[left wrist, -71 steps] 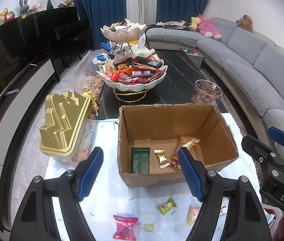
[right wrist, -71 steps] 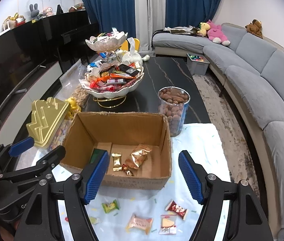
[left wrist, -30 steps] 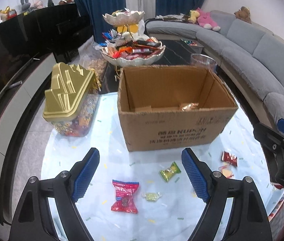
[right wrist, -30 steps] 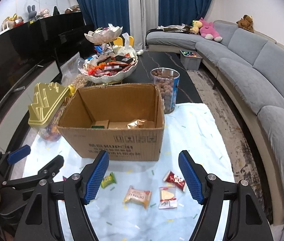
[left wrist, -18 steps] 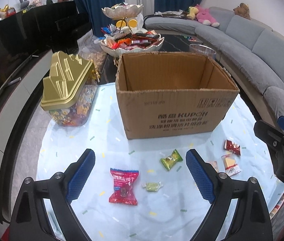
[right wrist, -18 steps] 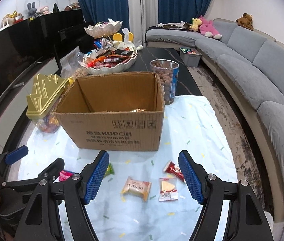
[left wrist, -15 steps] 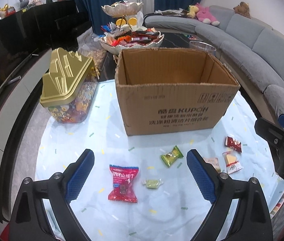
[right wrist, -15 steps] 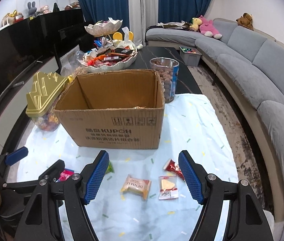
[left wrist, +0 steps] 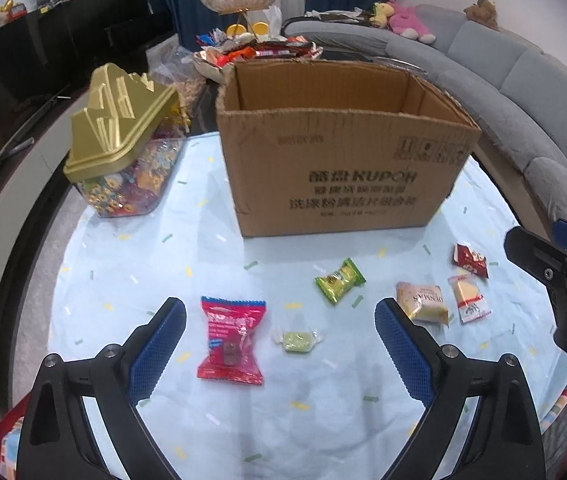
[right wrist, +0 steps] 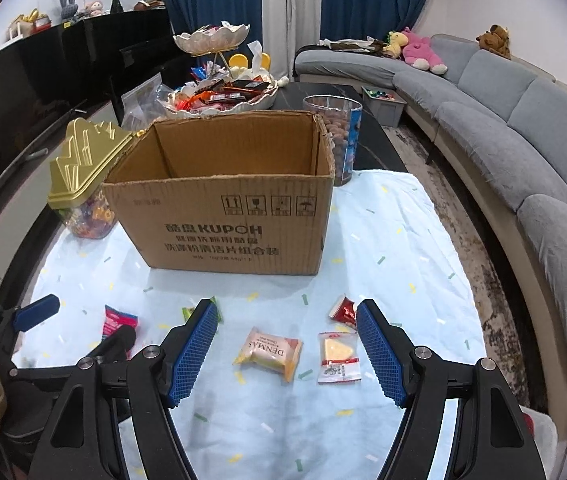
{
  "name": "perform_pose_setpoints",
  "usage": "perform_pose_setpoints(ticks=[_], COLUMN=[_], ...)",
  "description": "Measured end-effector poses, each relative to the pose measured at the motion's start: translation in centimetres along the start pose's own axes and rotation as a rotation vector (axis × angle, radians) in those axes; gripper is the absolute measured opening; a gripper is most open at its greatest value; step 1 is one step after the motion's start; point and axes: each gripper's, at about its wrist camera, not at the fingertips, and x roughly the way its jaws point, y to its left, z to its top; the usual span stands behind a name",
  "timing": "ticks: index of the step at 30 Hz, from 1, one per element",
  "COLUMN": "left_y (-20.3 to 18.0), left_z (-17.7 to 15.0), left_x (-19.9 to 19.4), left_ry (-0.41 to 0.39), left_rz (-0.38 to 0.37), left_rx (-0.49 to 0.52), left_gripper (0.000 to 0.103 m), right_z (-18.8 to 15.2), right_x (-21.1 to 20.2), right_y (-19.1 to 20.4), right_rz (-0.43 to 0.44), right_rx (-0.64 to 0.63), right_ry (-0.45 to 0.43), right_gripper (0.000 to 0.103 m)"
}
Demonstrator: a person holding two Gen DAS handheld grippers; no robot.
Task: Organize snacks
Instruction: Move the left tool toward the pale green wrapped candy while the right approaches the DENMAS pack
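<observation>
While left gripper (left wrist: pixel 281 322) gapes, red packet (left wrist: pixel 232 345) between.

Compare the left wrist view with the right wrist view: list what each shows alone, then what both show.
Left wrist only: the pale green candy between the open left gripper fingers. Right wrist only: the clear jar of brown snacks behind the cardboard box. Both: the box, gold-lidded candy jar, red packet, beige packet, cheese packet, and open right gripper.
</observation>
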Motion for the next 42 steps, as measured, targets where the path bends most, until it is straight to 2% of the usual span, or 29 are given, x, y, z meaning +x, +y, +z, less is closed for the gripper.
perform_pose_setpoints(ticks=[5, 19, 33, 42], left_y=[-0.4, -0.7, -1.1, -1.8], left_z=[-0.9, -2.5, -3.7, -3.6], left_x=[1.1, 3.5, 6.2, 7.2], left_ry=[0.008, 0.032, 0.065, 0.064], left_rz=[0.015, -0.006, 0.023, 0.032], left_rx=[0.015, 0.005, 0.032, 0.052], left_gripper=[0.096, 0.096, 0.096, 0.090], right_z=[-0.8, -2.4, -3.8, -4.2], right_x=[1.0, 3.1, 5.8, 7.1], right_y=[-0.2, -0.6, -0.4, 0.1], right_rz=[-0.001, 0.003, 0.009, 0.023], right_rx=[0.001, -0.003, -0.034, -0.042], right_ry=[0.012, 0.035, 0.055, 0.062], right_gripper=[0.073, 0.073, 0.073, 0.073])
